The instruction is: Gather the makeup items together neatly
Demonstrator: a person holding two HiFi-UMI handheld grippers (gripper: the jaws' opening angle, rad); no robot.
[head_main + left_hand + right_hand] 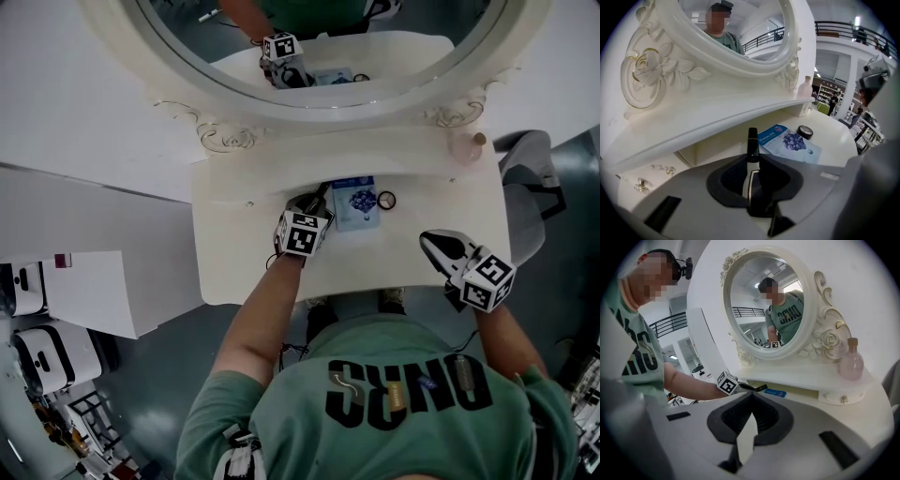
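My left gripper (314, 201) is shut on a slim black makeup tube (752, 140), which sticks out past the jaw tips toward the mirror's base. Just right of it on the white vanity top (375, 262) lie a blue sachet (357, 202) and a small round black pot (386, 200); both also show in the left gripper view, the sachet (790, 142) and the pot (805, 132). My right gripper (433, 242) hovers near the table's right front corner, jaws together and empty. From the right gripper view I see the left gripper (740, 386) with the tube (761, 388) beside the sachet (775, 393).
A large oval mirror (328, 56) in an ornate white frame stands at the back of the vanity. A pink bottle (466, 145) sits on the raised shelf at the right end, also in the right gripper view (851, 363). White boards and storage lie on the floor to the left.
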